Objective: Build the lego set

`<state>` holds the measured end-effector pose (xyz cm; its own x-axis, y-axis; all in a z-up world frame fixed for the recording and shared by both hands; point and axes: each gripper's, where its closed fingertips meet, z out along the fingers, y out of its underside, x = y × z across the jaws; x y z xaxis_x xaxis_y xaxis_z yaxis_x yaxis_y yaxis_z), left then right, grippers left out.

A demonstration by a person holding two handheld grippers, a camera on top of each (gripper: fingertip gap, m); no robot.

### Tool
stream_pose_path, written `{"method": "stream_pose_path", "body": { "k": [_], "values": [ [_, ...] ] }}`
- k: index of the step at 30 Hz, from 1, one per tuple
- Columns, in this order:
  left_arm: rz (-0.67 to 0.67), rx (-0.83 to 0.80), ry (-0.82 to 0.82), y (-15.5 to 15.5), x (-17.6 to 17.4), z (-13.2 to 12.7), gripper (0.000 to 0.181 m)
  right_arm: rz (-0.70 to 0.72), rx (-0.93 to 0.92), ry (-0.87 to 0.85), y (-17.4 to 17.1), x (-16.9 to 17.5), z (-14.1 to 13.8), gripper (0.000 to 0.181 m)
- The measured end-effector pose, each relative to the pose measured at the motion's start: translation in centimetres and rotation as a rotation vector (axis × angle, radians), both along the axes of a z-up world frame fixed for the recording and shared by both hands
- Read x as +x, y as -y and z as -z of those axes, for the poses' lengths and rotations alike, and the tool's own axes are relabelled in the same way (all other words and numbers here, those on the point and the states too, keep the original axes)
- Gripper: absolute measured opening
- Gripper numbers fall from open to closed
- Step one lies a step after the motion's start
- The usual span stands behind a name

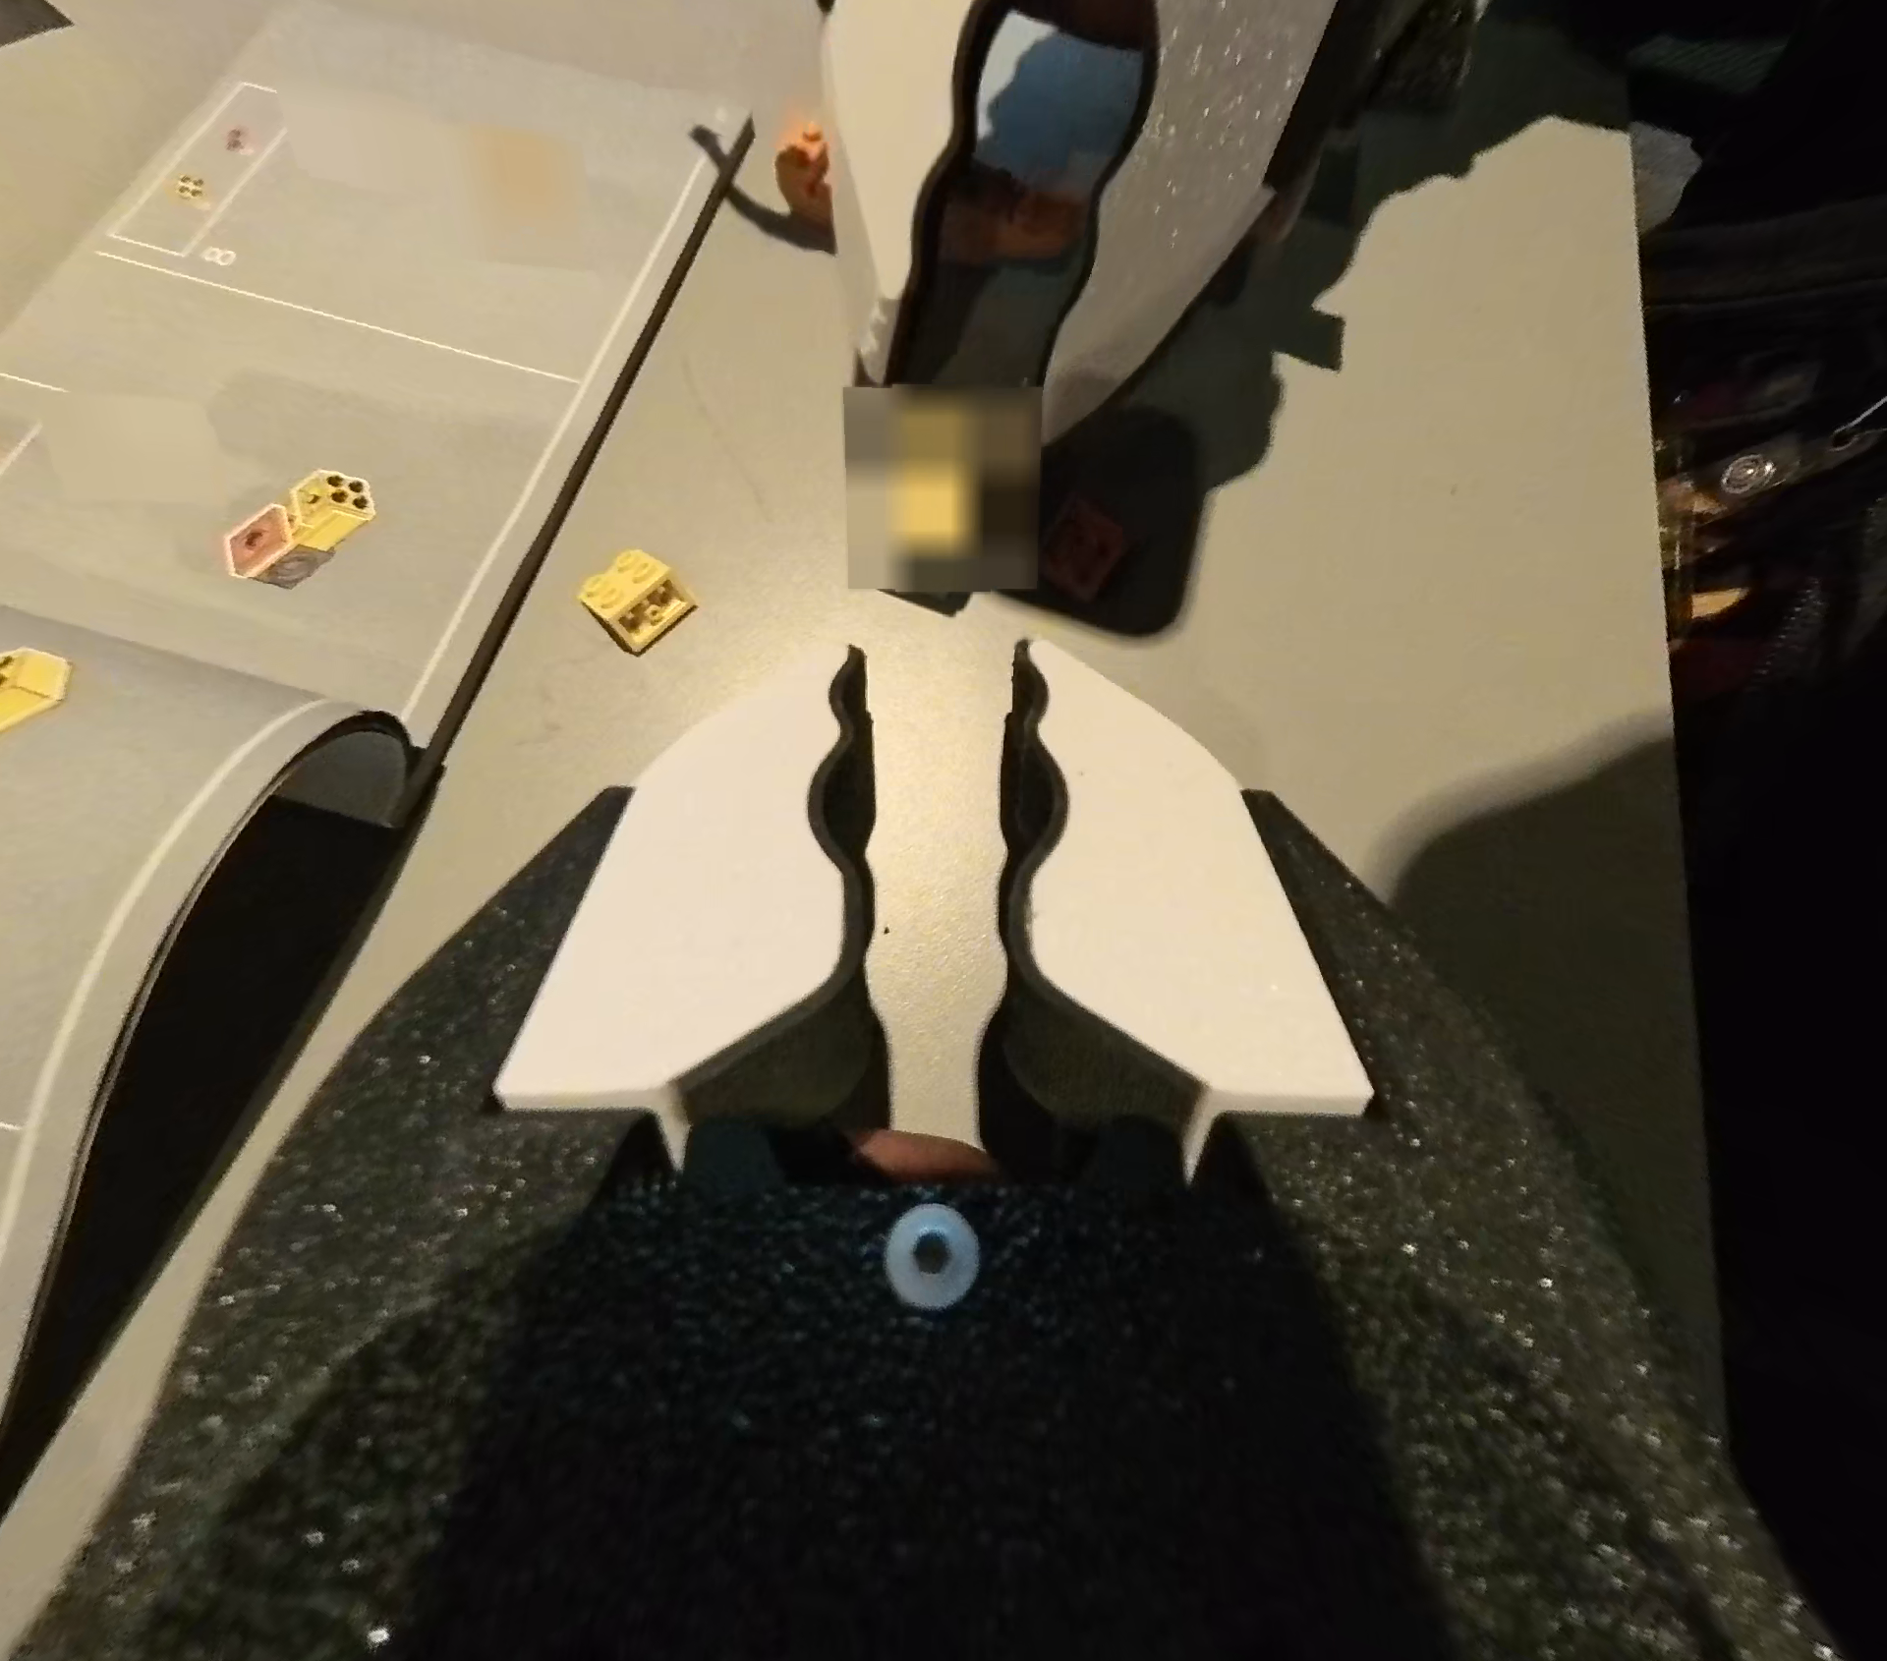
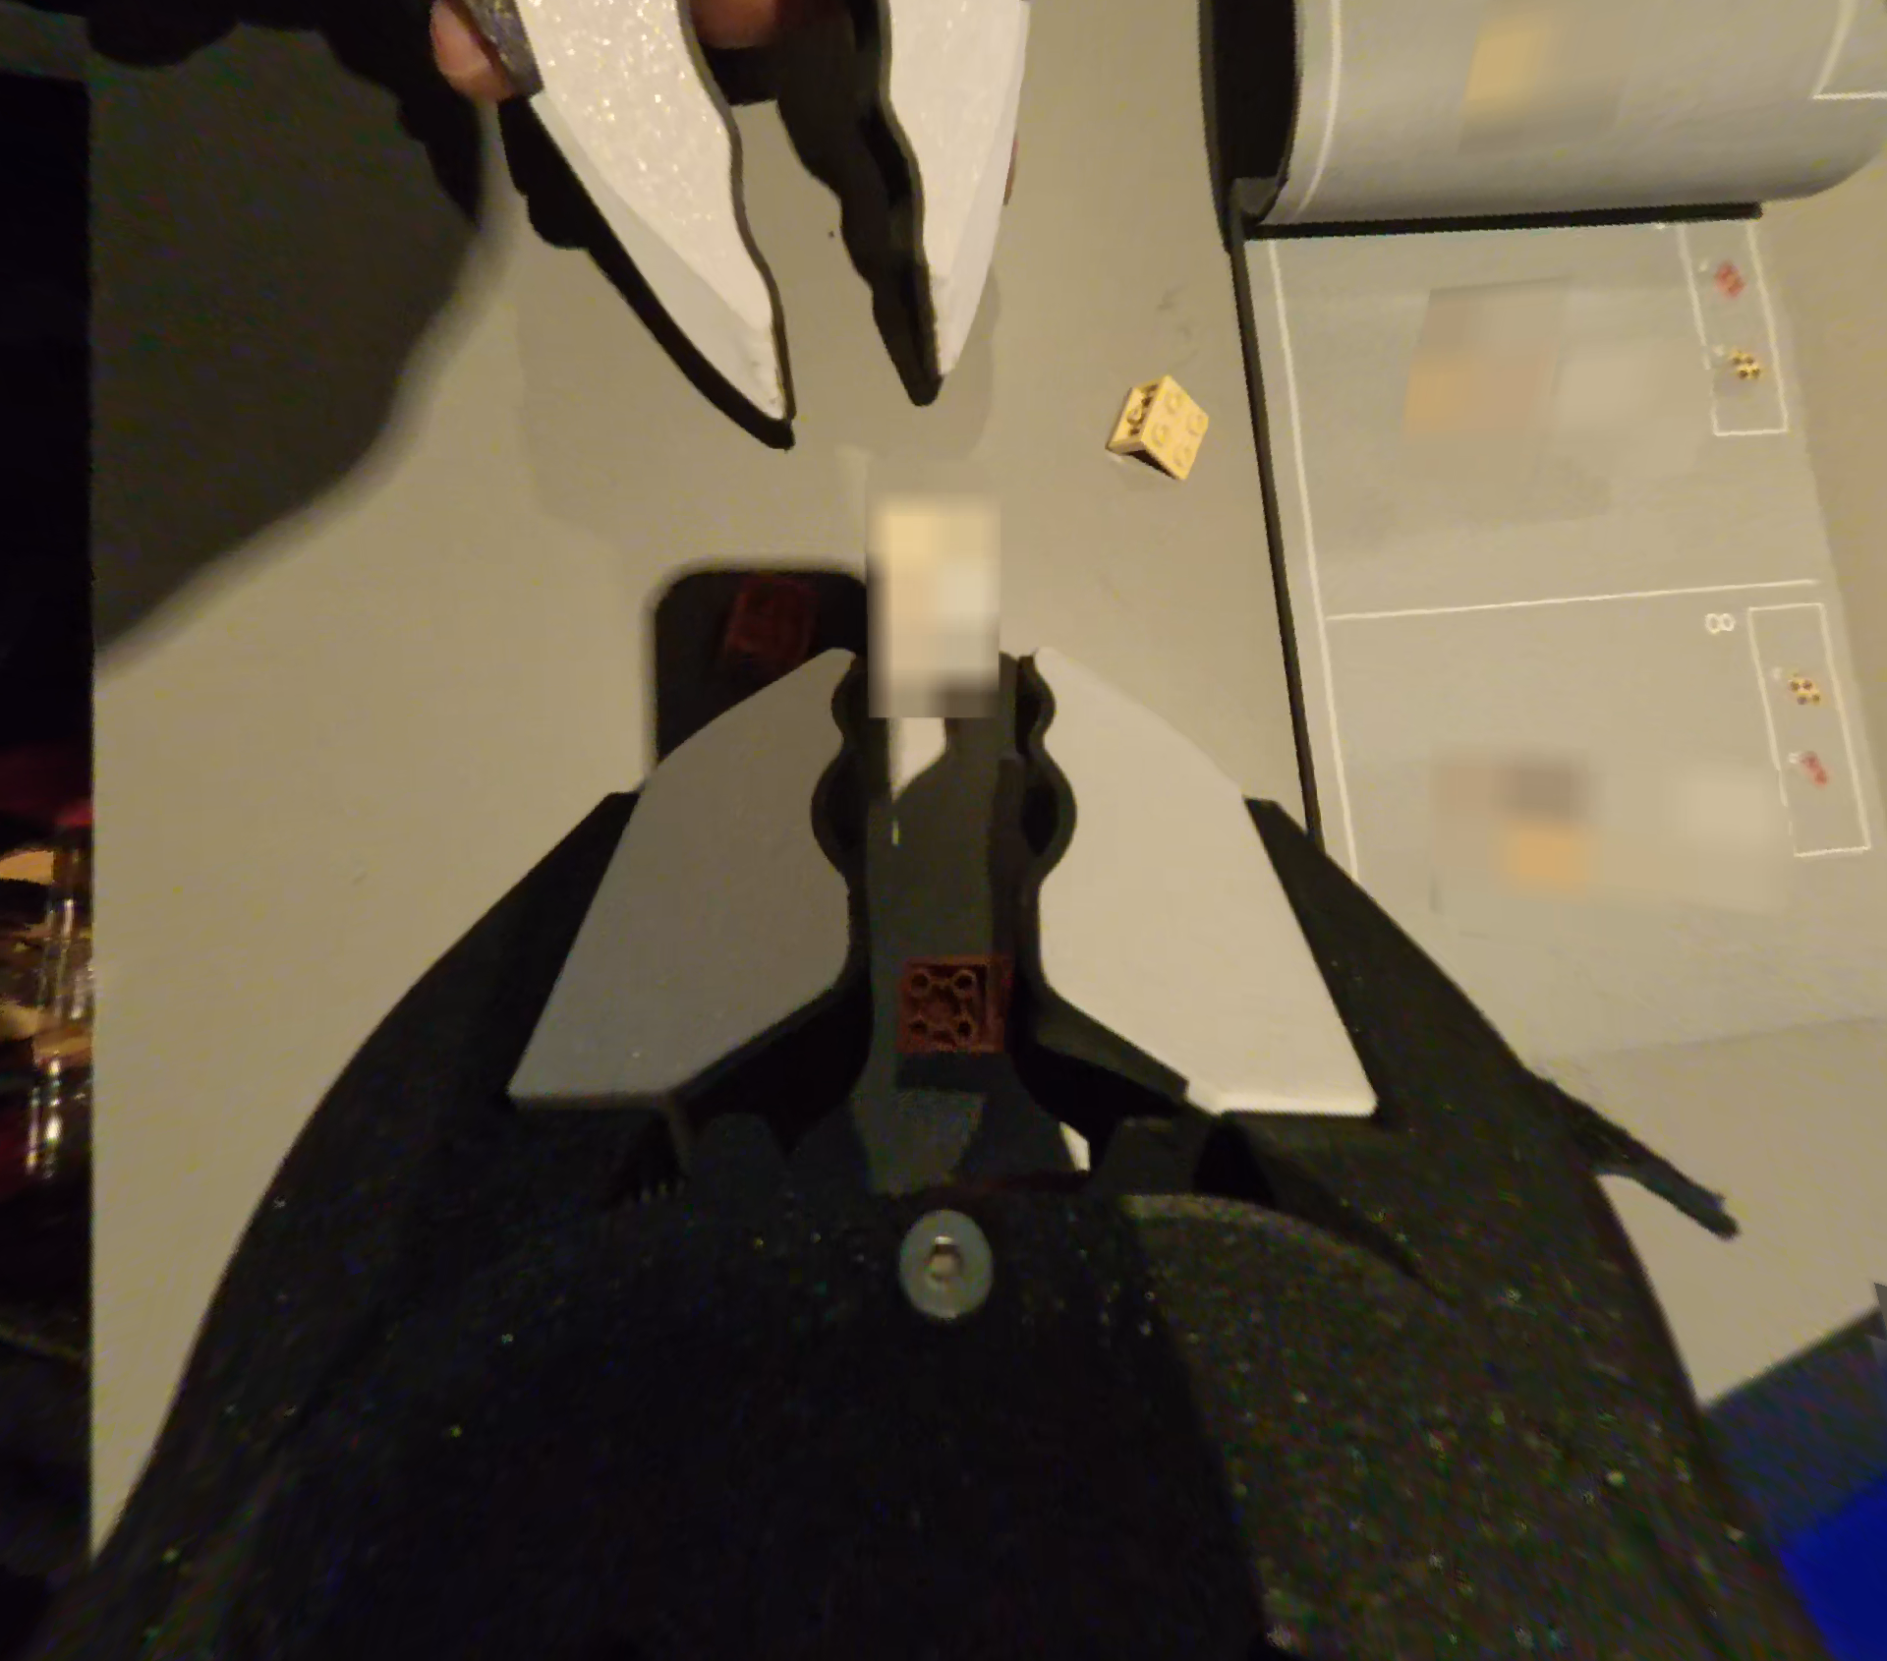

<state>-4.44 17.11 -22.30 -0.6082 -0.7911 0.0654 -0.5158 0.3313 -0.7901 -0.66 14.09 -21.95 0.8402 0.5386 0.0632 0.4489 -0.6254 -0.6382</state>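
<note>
My left gripper [image 1: 939, 657] is open and empty, low over the grey table [image 1: 1430, 693]. My right gripper [image 1: 970, 376] faces it from the far side, tip to tip. A yellow piece [image 1: 934, 504], mostly under a mosaic patch, sits between the right gripper's tips [image 2: 939, 662] and fills the gap. A loose yellow 2x2 brick [image 1: 638, 599] lies on the table to the left, and it also shows in the right wrist view [image 2: 1159, 427]. A dark red brick [image 1: 1087, 550] lies in shadow. A brown 2x2 brick [image 2: 950, 1004] shows between the right fingers. The left gripper [image 2: 853, 397] shows open there.
An open instruction booklet [image 1: 357, 305] lies on the left of the table, one page curled up [image 2: 1532, 29]. An orange-brown piece [image 1: 807, 172] sits beyond the right gripper. The table's edge [image 1: 1659, 489] runs close by, with dark clutter past it. One gripper's finger ends stand about 5 cm off the other's. The loose yellow 2x2 brick [image 1: 638, 599] sits 5 cm or so from the ends of my left fingers. The right camera catches it too, in the right wrist view [image 2: 1150, 407].
</note>
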Motion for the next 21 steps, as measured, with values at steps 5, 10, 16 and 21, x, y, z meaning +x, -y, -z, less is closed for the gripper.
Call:
{"method": "stream_pose_path", "body": {
  "k": [5, 10, 16, 21],
  "values": [
    [0.005, 0.013, 0.005, 0.1, 0.0, 0.1, 0.026, 0.052, 0.038, -0.019, 1.2, 0.6, -0.7, 0.027],
    [0.019, 0.063, 0.047, 0.4, 0.1, 0.0, 0.026, 0.076, 0.078, -0.019, 2.3, -0.2, -1.0, 0.025],
    [0.098, 0.057, 0.099, 2.5, -0.2, -0.6, 0.023, 0.073, 0.098, -0.025, 3.2, -1.8, -1.2, 0.024],
    [0.127, 0.093, 0.069, 3.6, 0.0, 0.1, 0.022, 0.070, 0.095, -0.037, 3.2, -2.3, -0.8, 0.023]
  ]
}}
